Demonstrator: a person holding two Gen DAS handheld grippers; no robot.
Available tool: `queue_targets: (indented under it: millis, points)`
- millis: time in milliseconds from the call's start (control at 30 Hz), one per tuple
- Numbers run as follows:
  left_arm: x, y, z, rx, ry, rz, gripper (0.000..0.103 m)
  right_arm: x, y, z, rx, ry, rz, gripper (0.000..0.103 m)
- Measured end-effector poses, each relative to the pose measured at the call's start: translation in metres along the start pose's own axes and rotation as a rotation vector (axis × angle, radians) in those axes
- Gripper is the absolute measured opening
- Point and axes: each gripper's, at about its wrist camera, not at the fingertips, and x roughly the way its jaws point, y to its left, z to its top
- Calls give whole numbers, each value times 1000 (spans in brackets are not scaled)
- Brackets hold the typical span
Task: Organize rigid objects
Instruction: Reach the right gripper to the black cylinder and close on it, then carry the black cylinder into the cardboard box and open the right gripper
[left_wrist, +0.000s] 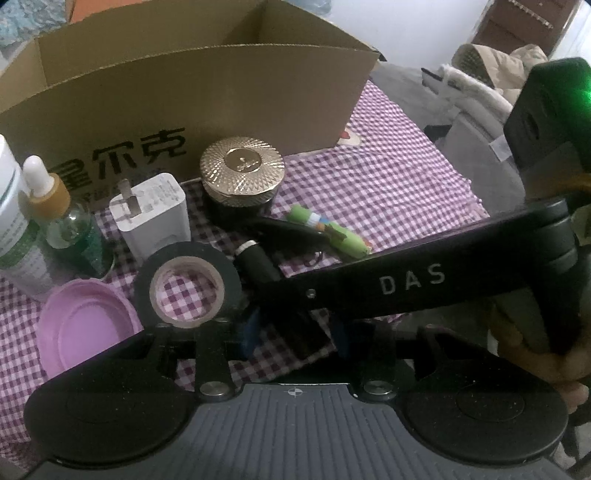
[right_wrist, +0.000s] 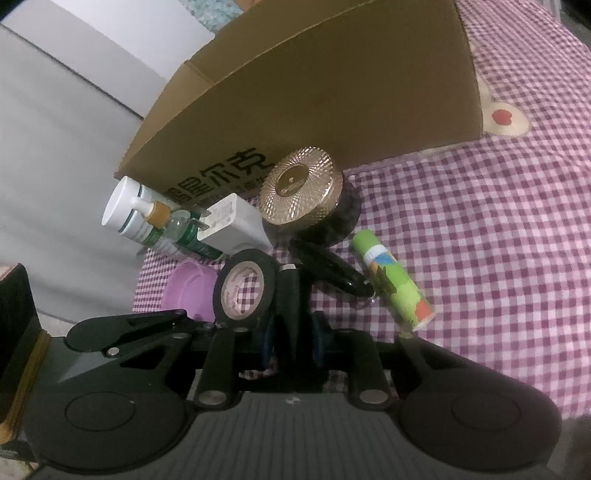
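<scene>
Sorting barely begun: cardboard box (left_wrist: 207, 92) interior shows nothing visible; jar (left_wrist: 242, 181), charger (left_wrist: 155, 212), tape roll (right_wrist: 245, 288), green tube (right_wrist: 391, 280) on checked cloth (right_wrist: 480, 221). Right gripper (right_wrist: 291, 332) and left gripper (left_wrist: 291, 332) both clamped on black cylinder (right_wrist: 290, 295), beside tape

1. A purple-and-white checked cloth (right_wrist: 480, 229) covers the surface and carries a cream patch with a red spot (right_wrist: 503, 117).
2. Past the cloth's far edge, in the left wrist view, lies a plain grey cover (left_wrist: 402, 79).
3. A heap of beige and white clothing (left_wrist: 491, 77) sits at the right behind it.
4. A brown wooden piece of furniture (left_wrist: 524, 22) stands in the upper right corner, against a pale wall (left_wrist: 406, 26).
5. In the right wrist view a pale grey floor (right_wrist: 55, 184) lies left of the surface, meeting a white panel (right_wrist: 122, 55).
6. The light is dim and even.
</scene>
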Motion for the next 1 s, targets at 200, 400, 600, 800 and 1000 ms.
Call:
queue_targets:
  millis: [200, 400, 600, 800, 1000]
  points:
    - [-16, -6, -5, 27, -41, 23, 33, -13, 1, -9, 16, -25, 27, 23]
    - [-29, -12, -8, 45, -102, 46, 33, -33, 13, -14, -10, -67, 38, 23]
    - [-56, -11, -6, 53, -171, 70, 33, -47, 35, -10, -48, -112, 52, 23]
    - [-95, -5, 23, 84, -274, 129, 33, -69, 72, 22, -126, -186, 97, 23]
    - [-116, 27, 77, 72, -308, 201, 33, -64, 97, 92, -175, -173, 178, 23]
